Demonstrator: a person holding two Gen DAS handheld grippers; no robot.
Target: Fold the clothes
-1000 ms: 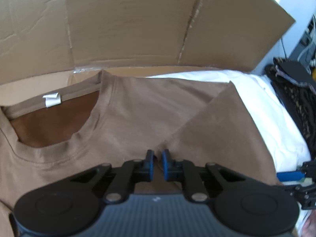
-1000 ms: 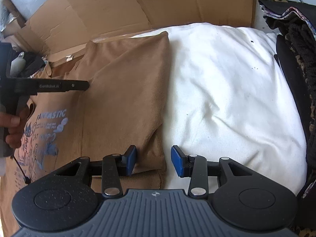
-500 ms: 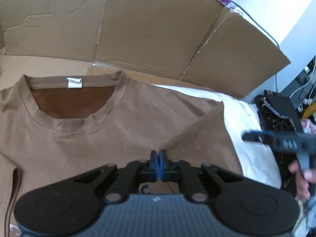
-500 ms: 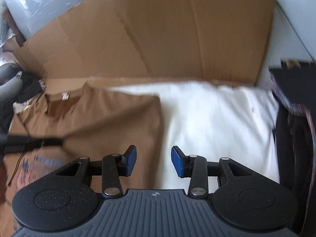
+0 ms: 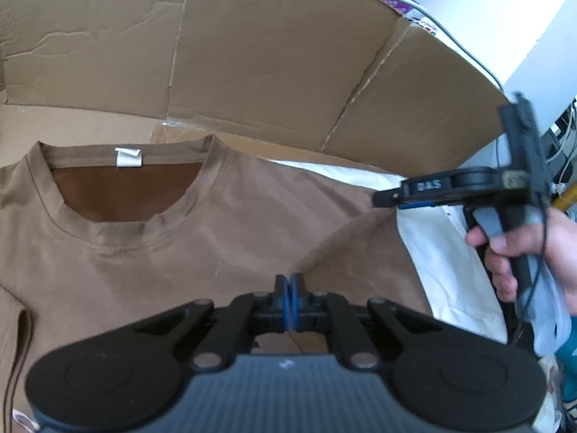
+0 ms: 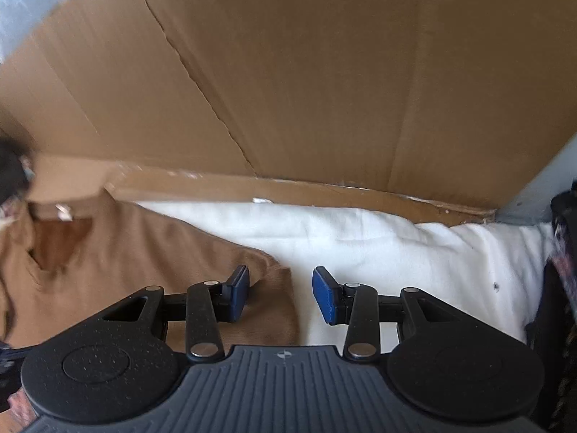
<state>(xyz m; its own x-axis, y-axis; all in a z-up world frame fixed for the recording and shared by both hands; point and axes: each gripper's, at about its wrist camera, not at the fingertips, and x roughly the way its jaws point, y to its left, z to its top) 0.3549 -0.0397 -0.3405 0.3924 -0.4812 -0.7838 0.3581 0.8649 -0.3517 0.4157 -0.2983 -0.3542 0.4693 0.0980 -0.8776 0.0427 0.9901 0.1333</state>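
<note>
A brown T-shirt [image 5: 216, 238] lies flat and face up on cardboard and white bedding, its collar and white label [image 5: 128, 157] towards the far side. Its right side is folded inward over the body [image 5: 364, 252]. My left gripper [image 5: 288, 285] is shut above the crease where that fold meets the chest; no cloth shows between its pads. My right gripper [image 6: 281, 281] is open, hovering over the top corner of the folded part [image 6: 267, 270]. In the left wrist view the right gripper [image 5: 389, 196] points left from a person's hand [image 5: 523, 252].
A tall cardboard wall [image 5: 252, 54] stands close behind the shirt, also filling the right wrist view as the cardboard wall [image 6: 324, 72]. White bedding [image 6: 396, 245] stretches right of the shirt. Dark patterned clothing [image 6: 562, 252] is piled at the far right edge.
My left gripper closed and drew back from the shirt. My right gripper, still open, travelled from the shirt's lower edge up to the top corner of the folded side.
</note>
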